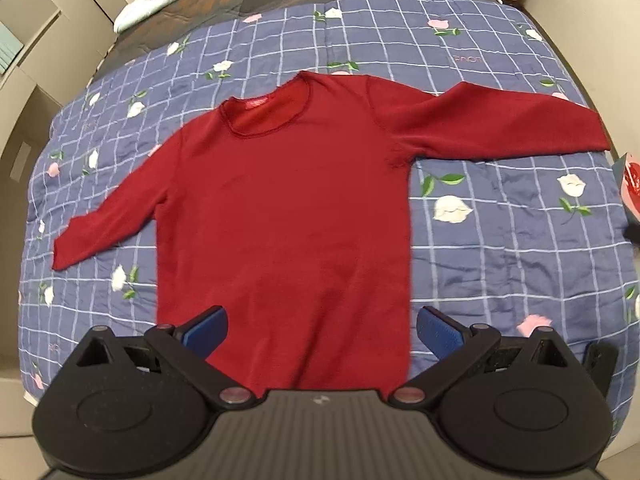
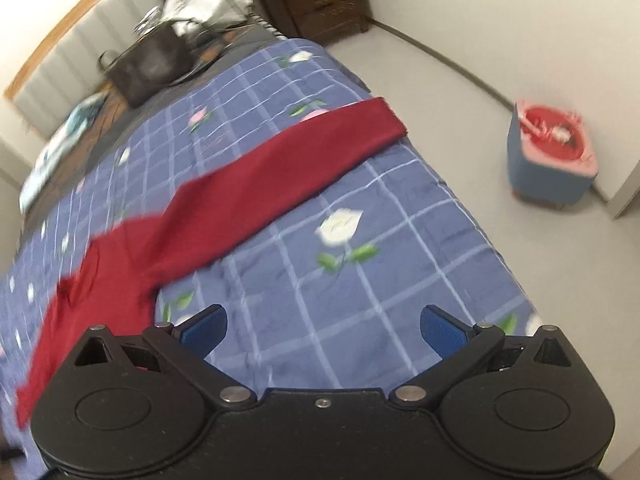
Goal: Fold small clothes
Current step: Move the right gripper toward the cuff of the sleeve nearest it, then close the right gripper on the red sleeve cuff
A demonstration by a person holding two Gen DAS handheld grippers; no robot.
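Left wrist view: red sweater (image 1: 280, 208) lies flat, front up, on the blue quilt (image 1: 500, 240), both sleeves spread outward. Left gripper (image 1: 322, 330) hangs above the sweater's hem, jaws wide, holding nothing.

Right wrist view: right gripper (image 2: 323, 330) hangs over bare quilt beside the sweater's sleeve (image 2: 280, 172), jaws wide and empty. Stool (image 2: 550, 156) stands on the floor beyond the sleeve's cuff.
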